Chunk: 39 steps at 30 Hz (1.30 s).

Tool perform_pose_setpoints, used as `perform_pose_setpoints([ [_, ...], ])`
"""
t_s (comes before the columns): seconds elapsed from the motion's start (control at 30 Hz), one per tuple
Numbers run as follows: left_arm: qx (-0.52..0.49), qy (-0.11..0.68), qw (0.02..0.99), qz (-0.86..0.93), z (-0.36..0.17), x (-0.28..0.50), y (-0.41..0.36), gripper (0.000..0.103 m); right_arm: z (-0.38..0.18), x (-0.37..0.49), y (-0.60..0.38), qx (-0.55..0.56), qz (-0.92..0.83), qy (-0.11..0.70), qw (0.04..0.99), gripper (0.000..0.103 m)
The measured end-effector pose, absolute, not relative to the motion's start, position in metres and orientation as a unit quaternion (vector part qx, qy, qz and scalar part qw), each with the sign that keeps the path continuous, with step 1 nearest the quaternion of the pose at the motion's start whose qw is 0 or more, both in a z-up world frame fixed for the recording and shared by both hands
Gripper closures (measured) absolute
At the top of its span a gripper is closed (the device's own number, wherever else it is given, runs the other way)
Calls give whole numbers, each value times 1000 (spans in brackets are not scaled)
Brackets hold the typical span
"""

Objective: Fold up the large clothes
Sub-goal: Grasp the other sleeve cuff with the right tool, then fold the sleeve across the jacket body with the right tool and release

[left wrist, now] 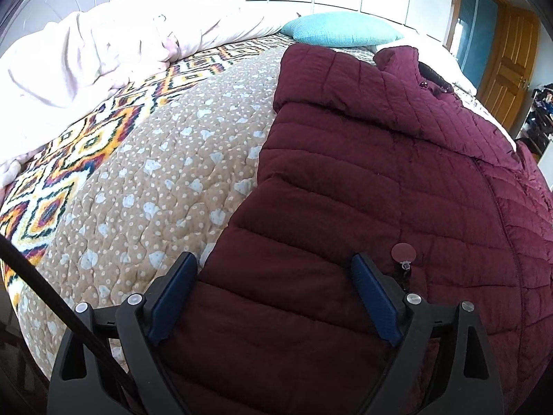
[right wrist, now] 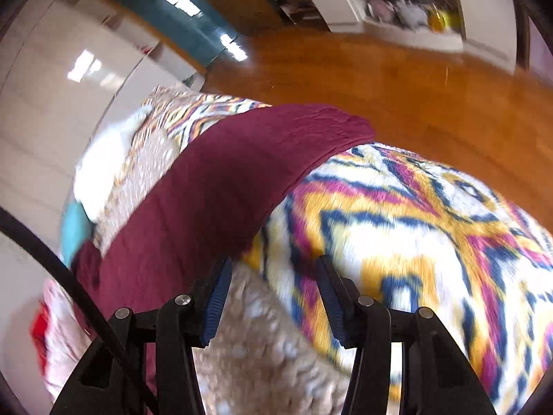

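on the bed's dotted tan quilt [left wrist: 145, 159] lies the maroon puffer jacket [left wrist: 397, 159], quilted, soft and light, likely slippery. the left gripper [left wrist: 273, 273] hangs spread wide over its folded sleeve, gripping nothing; hem and cuff look the best holds. the right gripper [right wrist: 273, 276], half open and empty, sits beside a blurred maroon sleeve [right wrist: 224, 186], over the fleecy zigzag blanket [right wrist: 414, 228].
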<state>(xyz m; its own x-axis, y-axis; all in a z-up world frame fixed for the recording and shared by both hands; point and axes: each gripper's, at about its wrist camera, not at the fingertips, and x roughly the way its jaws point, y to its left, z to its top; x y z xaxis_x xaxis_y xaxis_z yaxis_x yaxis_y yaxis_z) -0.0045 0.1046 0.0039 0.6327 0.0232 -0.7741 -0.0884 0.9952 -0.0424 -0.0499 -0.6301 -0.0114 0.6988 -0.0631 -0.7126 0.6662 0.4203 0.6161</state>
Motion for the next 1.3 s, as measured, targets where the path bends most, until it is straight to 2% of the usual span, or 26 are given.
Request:
perform_pose_setpoints([
  [0.27,-28,433,900,43,3,-2,102,10,-8,-5,-664,475,-257,304,785,51],
  [0.33,-26,434,899,45,2,-1,102,10,-2,10,-664,432,-286,334,787,84],
  [0.4,-26,434,900,45,2,-2,102,10,14,22,-658,380,-305,348,801,91],
  [0.53,-27,433,900,44,2,-2,102,10,87,39,-593,198,-320,332,865,93],
  [0.67,-29,432,900,43,3,-1,102,10,154,55,-491,81,-237,295,922,94],
  [0.77,-32,431,901,41,4,-2,103,10,175,64,-390,-12,-140,292,946,94],
  [0.9,-39,429,902,36,4,-3,104,10,145,78,-275,-63,0,338,939,94],
  [1.07,-50,425,903,25,5,-5,107,10,56,84,-185,-84,106,442,887,92],
  [1.17,-55,423,904,19,5,-6,108,10,34,58,-163,-122,101,445,881,82],
  [1.2,-58,421,905,16,5,-7,109,10,35,50,-165,-126,107,445,880,71],
  [1.3,-65,419,905,12,5,-7,110,10,44,27,-176,-121,123,443,880,69],
])
